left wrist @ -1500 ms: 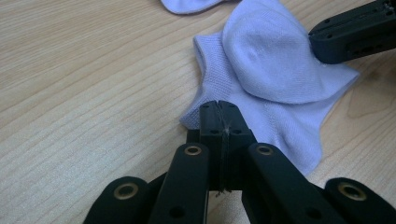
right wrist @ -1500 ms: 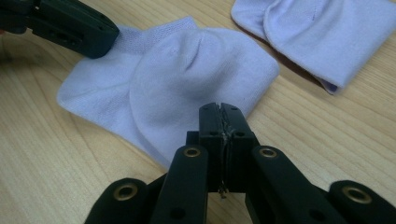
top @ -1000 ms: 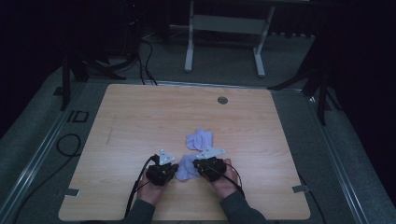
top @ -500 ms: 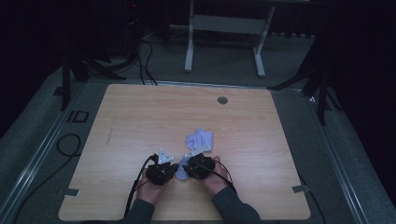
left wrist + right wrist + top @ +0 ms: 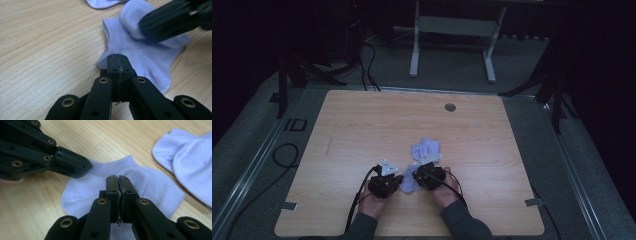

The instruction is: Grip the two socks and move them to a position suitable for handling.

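Two pale lilac ankle socks lie on the wooden table (image 5: 362,125). The near sock (image 5: 409,183) (image 5: 150,62) (image 5: 80,195) lies between my two grippers. My left gripper (image 5: 399,180) (image 5: 117,58) is shut, its tips resting on the cuff edge of that sock, which lies flat under them. My right gripper (image 5: 417,177) (image 5: 117,179) has just been closing and is now shut on a raised fold of the same sock. The left gripper (image 5: 87,166) is also in the right gripper view. The second sock (image 5: 426,148) (image 5: 190,160) lies just beyond.
A round grommet (image 5: 450,107) sits in the table near its far edge. Cables trail from both grippers back over the near edge. A metal stand (image 5: 452,30) is on the floor beyond the table.
The right hand slid left toward the left gripper, then came a little back. The near sock has bunched up between the two grippers. The left hand has kept still.
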